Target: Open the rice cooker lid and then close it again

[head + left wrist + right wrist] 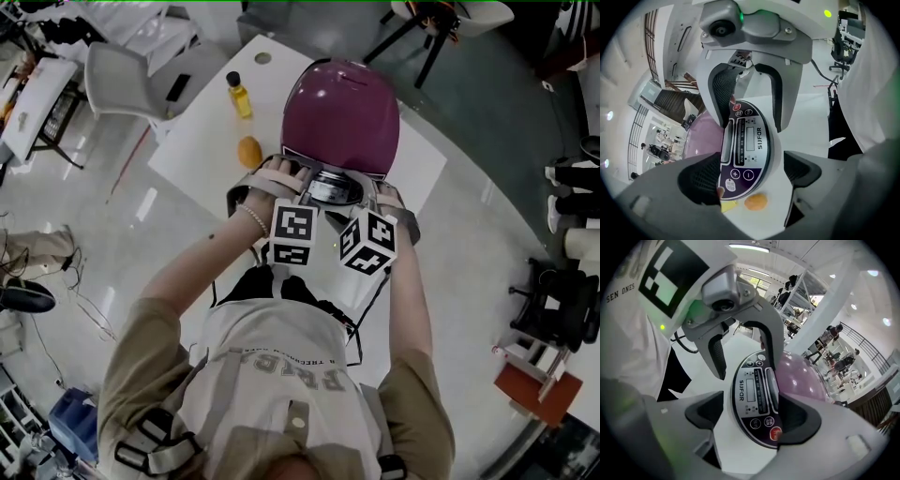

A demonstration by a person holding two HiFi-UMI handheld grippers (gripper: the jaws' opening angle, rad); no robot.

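The cooker (pixel 342 122) stands on the desk (pixel 202 141), its purple lid (pixel 339 94) down. Both tools hover at its near front edge, over the control panel (pixel 747 140). The left hand-held gripper (pixel 751 177) is spread wide and grips nothing, with the panel lying between its jaws. The right hand-held gripper (pixel 752 416) is likewise wide and empty, framing the same panel from the other side. An orange (pixel 248 151) lies just beside the cooker.

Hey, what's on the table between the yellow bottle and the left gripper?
Just an orange fruit on the white table; the head view shows it.
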